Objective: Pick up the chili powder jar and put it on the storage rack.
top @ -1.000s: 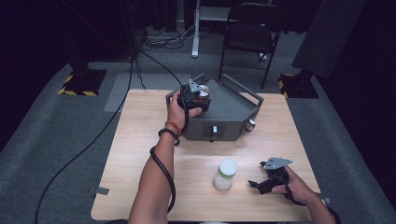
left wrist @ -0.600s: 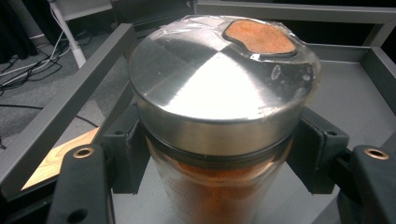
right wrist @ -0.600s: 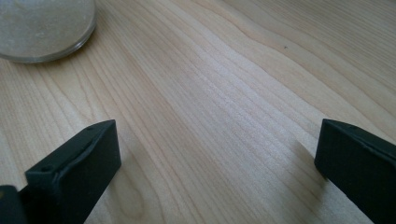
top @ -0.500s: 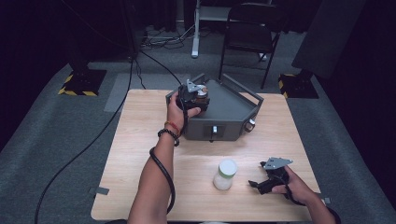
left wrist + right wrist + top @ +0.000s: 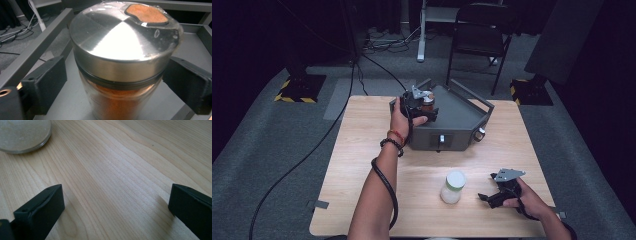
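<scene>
Since a second ago our left tool [image 5: 428, 102] has just been opening; its jaws now stand apart on either side of the spice jar [image 5: 122, 60], clear of it. Nearest us, at five o'clock, our right tool [image 5: 492, 196] rests open on the wooden surface [image 5: 362, 190], with the white jar [image 5: 452, 187] just beside it at its nine o'clock. At twelve o'clock the grey tray [image 5: 462, 117] carries the spice jar upright, long axis vertical, lid up. It has clear glass, orange powder and a brushed steel lid.
</scene>
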The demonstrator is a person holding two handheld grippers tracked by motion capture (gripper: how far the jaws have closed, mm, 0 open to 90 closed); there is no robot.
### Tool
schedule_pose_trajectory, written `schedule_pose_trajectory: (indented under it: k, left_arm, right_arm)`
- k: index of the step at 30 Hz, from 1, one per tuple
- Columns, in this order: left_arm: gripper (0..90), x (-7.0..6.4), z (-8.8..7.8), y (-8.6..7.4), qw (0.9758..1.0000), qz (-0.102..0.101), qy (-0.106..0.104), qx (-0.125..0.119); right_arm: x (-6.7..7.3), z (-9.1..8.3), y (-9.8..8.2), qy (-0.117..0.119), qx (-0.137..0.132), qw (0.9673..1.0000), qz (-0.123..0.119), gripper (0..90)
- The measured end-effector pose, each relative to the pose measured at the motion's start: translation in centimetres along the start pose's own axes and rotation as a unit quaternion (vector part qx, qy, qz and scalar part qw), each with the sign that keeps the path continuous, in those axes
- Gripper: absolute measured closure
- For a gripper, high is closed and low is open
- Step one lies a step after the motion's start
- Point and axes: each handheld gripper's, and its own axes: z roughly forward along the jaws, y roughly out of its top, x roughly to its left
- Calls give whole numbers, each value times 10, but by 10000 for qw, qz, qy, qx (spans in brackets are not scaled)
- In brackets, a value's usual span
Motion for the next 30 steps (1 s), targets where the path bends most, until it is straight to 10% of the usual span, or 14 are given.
schedule_pose_trajectory:
  k: [30]
  left_arm:
    - [11,-11,-25,-11,9993,321,-14,-206]
  right_arm:
    - [0,0,0,3,2,10000,2,0]
